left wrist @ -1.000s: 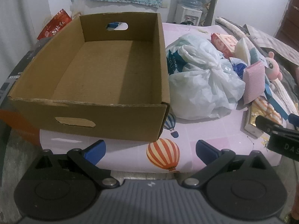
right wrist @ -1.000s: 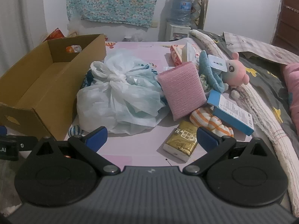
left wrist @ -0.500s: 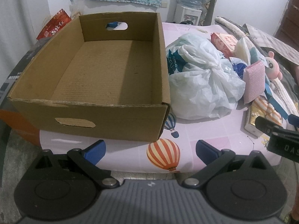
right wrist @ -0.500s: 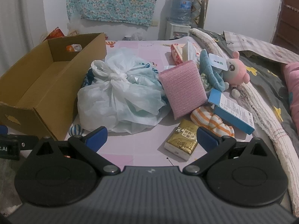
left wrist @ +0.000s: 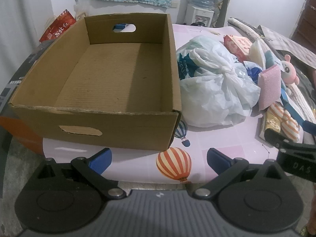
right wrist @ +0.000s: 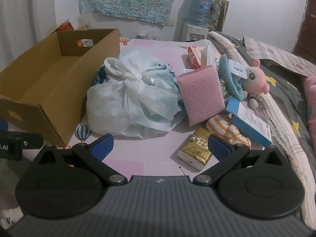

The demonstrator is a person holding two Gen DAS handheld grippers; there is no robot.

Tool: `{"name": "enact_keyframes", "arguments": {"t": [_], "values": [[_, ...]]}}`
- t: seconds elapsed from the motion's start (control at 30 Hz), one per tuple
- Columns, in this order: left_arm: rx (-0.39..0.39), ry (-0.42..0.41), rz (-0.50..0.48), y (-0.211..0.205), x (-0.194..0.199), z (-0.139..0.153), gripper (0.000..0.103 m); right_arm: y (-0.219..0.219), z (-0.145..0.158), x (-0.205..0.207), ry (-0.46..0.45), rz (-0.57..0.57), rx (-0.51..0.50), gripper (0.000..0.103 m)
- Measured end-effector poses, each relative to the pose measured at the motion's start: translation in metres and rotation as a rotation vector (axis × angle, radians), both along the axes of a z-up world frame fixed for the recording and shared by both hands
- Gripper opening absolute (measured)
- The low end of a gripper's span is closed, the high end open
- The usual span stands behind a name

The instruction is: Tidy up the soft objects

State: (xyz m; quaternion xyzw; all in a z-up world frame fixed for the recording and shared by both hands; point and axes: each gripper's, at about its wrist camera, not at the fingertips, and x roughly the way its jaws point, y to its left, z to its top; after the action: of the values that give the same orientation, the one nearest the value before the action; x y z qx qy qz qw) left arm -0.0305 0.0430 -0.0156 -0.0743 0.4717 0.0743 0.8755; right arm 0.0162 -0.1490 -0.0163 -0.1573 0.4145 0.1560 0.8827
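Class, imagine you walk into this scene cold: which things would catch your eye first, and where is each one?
First the big open cardboard box, with nothing in it, on the left of the pink balloon-print sheet. Right beside it bulges a knotted white plastic bag. To the bag's right lies a jumble of small items, led by a pink sponge pad and a pink plush toy.

Cardboard box [left wrist: 102, 79] at left on the bed [left wrist: 213, 140]; tied plastic bag [left wrist: 215, 90] just right of it; sponge pad [right wrist: 201, 92], tissue pack [right wrist: 194, 151] and plush toy [right wrist: 254, 79] farther right.

Brown cardboard box [left wrist: 102, 83], white plastic bag [right wrist: 130, 102], pink sponge [right wrist: 201, 92], orange-striped cloth [right wrist: 227, 130].
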Motion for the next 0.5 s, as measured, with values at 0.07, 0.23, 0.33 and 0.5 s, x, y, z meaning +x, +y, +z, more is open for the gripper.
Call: {"name": "enact_keyframes", "arguments": {"t": [0.07,0.23,0.33,0.5], "values": [[-0.001,0.001,0.000,0.0001,-0.0001,-0.0001,0.103,0.0014,-0.0005,0.0004,0.008,0.005,0.001,0.102],[-0.001,0.001,0.001,0.0000,-0.0001,-0.0001,0.103,0.0017,-0.0013,0.0011,0.038,0.005,0.028,0.102],[-0.001,0.002,0.001,0.0001,-0.0001,0.0000,0.103,0.0021,-0.0014,0.0013,0.035,0.004,0.028,0.102],[0.000,0.003,0.001,0.0002,0.0002,0.0002,0.103,0.0018,-0.0013,0.0019,0.037,0.002,0.032,0.102]]}}
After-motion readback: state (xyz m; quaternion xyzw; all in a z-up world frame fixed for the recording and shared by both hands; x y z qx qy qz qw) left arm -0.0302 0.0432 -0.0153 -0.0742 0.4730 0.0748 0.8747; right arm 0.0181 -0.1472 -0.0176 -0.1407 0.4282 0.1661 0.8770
